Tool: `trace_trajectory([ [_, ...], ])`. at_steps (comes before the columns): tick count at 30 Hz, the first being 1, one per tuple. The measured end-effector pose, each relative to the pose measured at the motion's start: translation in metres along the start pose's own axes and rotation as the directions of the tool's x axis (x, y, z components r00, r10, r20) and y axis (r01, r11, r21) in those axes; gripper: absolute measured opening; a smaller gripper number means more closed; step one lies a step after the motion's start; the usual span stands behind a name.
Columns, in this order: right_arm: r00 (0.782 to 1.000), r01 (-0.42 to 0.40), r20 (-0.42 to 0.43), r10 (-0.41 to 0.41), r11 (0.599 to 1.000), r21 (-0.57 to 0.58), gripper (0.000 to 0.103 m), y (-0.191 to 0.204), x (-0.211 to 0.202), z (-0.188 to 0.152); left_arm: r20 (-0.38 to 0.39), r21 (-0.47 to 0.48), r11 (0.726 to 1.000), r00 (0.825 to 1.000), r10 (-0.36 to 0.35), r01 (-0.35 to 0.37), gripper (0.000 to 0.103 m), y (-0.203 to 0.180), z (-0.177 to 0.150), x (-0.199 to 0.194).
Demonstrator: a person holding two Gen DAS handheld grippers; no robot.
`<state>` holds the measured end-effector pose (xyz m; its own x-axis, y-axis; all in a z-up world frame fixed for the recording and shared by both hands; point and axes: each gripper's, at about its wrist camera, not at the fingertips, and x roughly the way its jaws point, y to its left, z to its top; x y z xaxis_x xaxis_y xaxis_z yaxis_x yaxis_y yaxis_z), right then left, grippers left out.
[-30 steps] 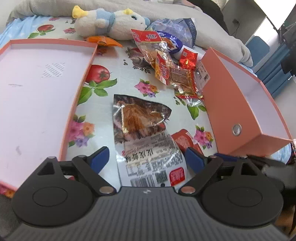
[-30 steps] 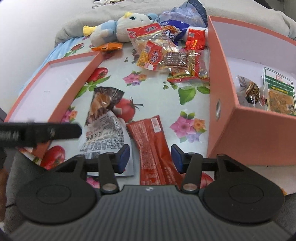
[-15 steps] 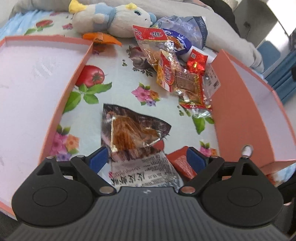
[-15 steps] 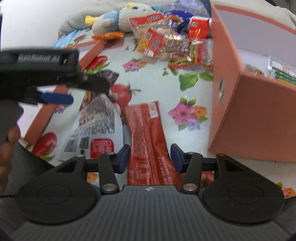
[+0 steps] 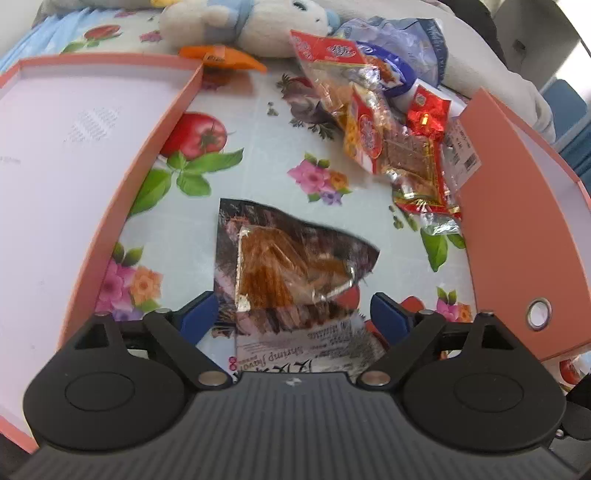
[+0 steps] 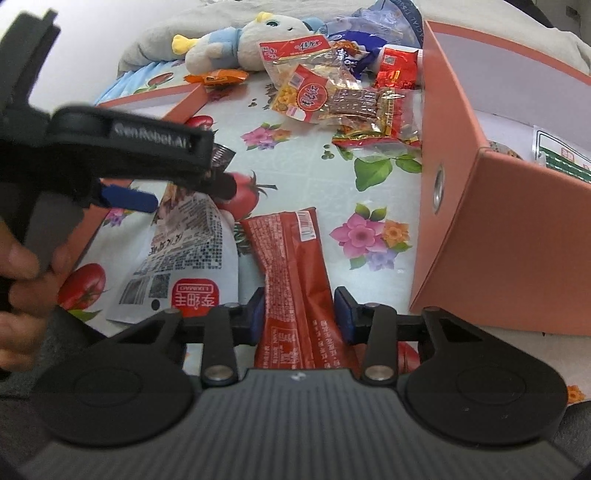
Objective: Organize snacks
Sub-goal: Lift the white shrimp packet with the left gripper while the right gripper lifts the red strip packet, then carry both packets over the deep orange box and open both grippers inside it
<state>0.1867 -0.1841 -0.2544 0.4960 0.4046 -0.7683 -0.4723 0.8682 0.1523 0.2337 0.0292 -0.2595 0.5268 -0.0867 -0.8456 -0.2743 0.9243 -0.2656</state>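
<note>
A shrimp-flavour snack bag [image 5: 291, 273] lies flat on the flowered tablecloth. My left gripper [image 5: 293, 315] straddles its middle with jaws wide and closing; the blue pads sit at the bag's edges without squeezing it. In the right wrist view this bag [image 6: 192, 236] lies under the left gripper's blue finger [image 6: 127, 197]. Beside it lies a long red packet [image 6: 291, 266]. My right gripper [image 6: 301, 317] has this packet between its pads and its jaws are closing. The left pad is at its edge and a small gap shows at the right pad.
A tall orange box [image 6: 517, 229] stands at the right with snacks [image 6: 561, 155] inside. An orange tray-like lid [image 5: 74, 184] lies at the left. A pile of snack packets [image 5: 388, 140], a plush toy [image 5: 240, 26] and an orange packet [image 5: 221, 61] lie at the back.
My left gripper came forward and down over the shrimp bag and entered the right wrist view. The right gripper's jaws narrowed around the red packet.
</note>
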Motion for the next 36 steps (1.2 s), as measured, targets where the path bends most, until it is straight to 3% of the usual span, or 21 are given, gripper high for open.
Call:
trace_trajectory([
  [5, 1.0, -0.002, -0.003, 0.002, 1.0, 0.022, 0.04, -0.002, -0.002, 0.001, 0.015, 0.058, 0.998, 1.0, -0.011, 0.01, 0.075, -0.008, -0.002, -0.001],
  [11, 1.0, 0.008, 0.004, -0.009, 1.0, 0.03, 0.039, -0.003, -0.004, 0.002, 0.006, 0.087, 0.996, 1.0, -0.017, 0.016, 0.065, -0.012, -0.004, -0.002],
  [18, 1.0, 0.002, 0.017, -0.003, 0.999, 0.05, 0.039, -0.006, -0.011, 0.004, 0.0, 0.088, 0.996, 1.0, -0.021, 0.021, 0.06, -0.007, -0.006, -0.011],
  [36, 0.993, -0.049, 0.113, 0.039, 0.995, 0.082, 0.039, -0.002, -0.054, 0.037, 0.054, 0.1, 0.994, 0.998, -0.045, 0.039, 0.06, -0.015, 0.017, -0.077],
])
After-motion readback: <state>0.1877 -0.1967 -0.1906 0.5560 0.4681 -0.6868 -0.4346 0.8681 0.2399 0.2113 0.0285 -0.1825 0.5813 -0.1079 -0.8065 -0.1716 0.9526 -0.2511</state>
